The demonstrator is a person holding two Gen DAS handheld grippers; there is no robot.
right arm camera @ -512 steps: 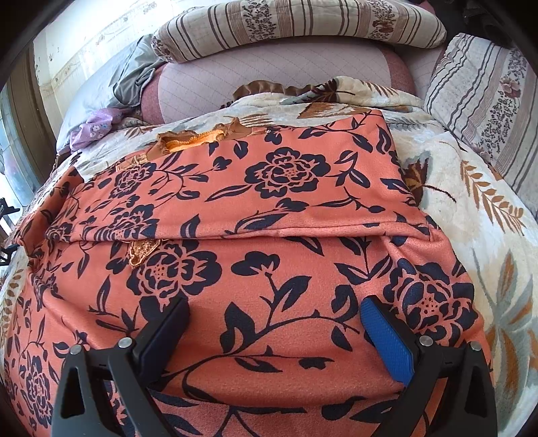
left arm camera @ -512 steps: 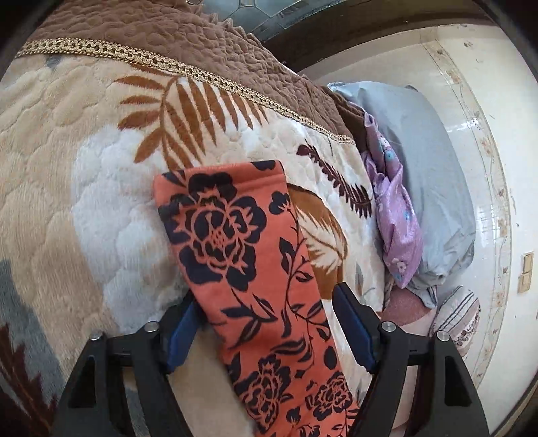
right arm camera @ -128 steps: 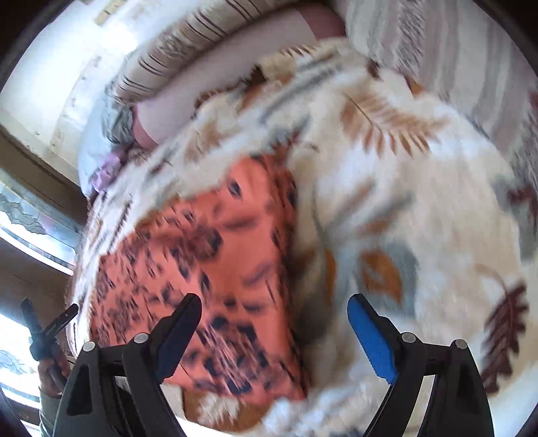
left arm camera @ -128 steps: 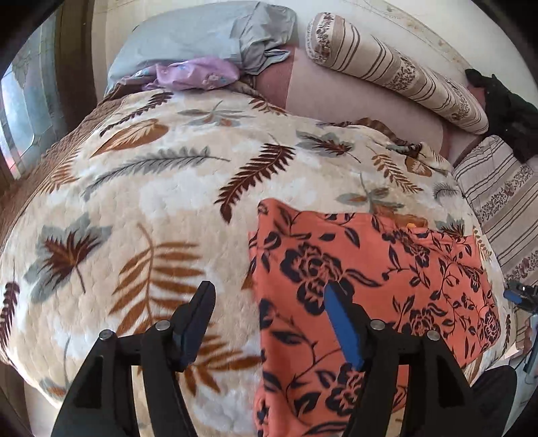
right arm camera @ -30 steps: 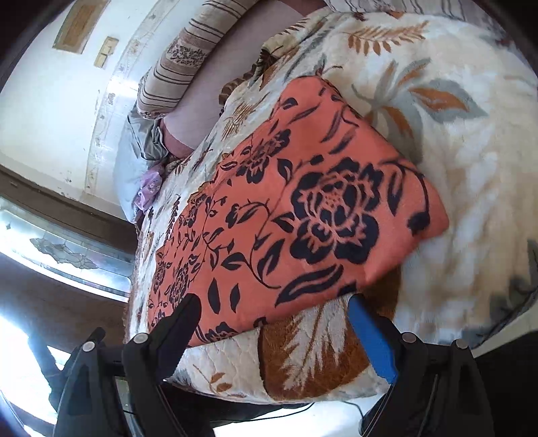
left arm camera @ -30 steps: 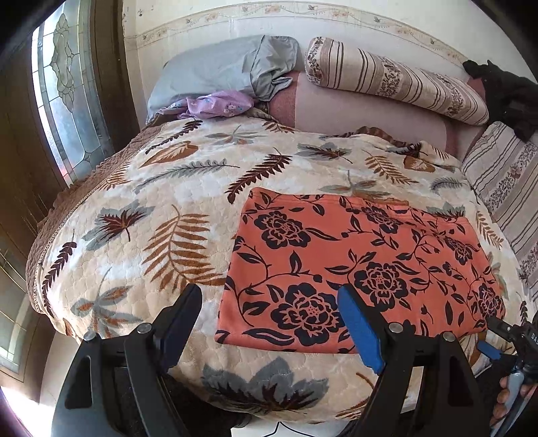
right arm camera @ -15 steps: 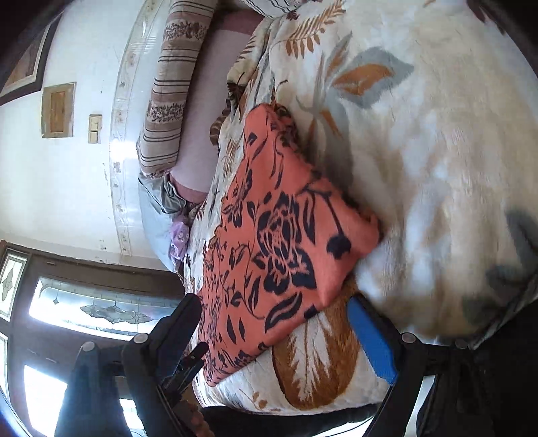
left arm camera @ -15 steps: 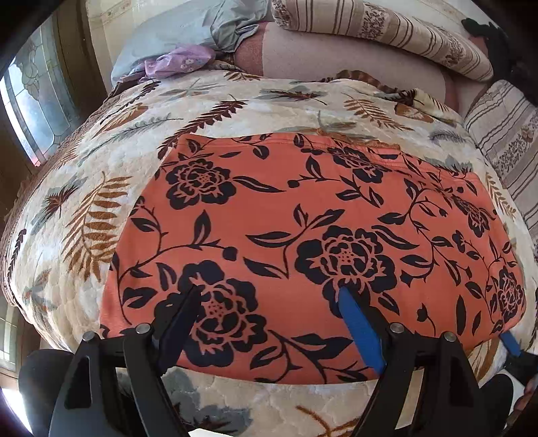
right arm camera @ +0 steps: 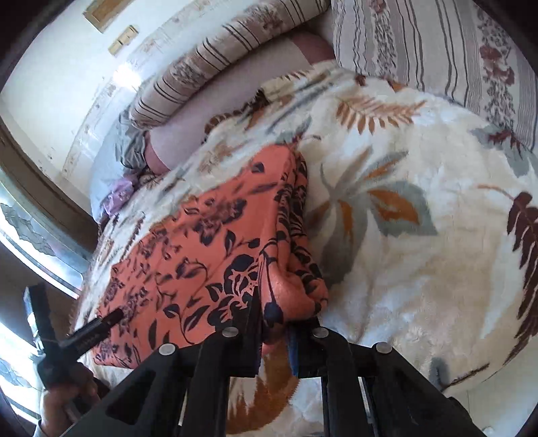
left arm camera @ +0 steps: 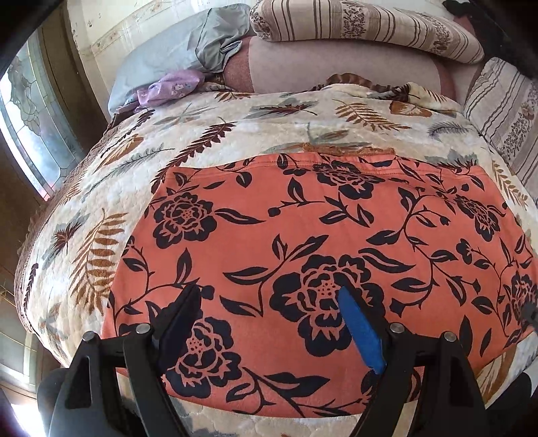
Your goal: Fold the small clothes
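The right gripper [right arm camera: 274, 322] is closed tight on a bunched corner of the cloth [left arm camera: 319, 248], which lies folded flat on the blanket [left arm camera: 101, 188]. The left gripper [left arm camera: 265, 309] hangs wide apart over the cloth's near edge, gripping nothing; whether its fingers [left arm camera: 359, 329] touch the fabric is hard to tell. Pillows [left arm camera: 363, 27] lie well beyond the fingers.

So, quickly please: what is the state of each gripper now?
Left gripper: open, over the orange floral garment, holding nothing.
Right gripper: closed on the garment's corner.
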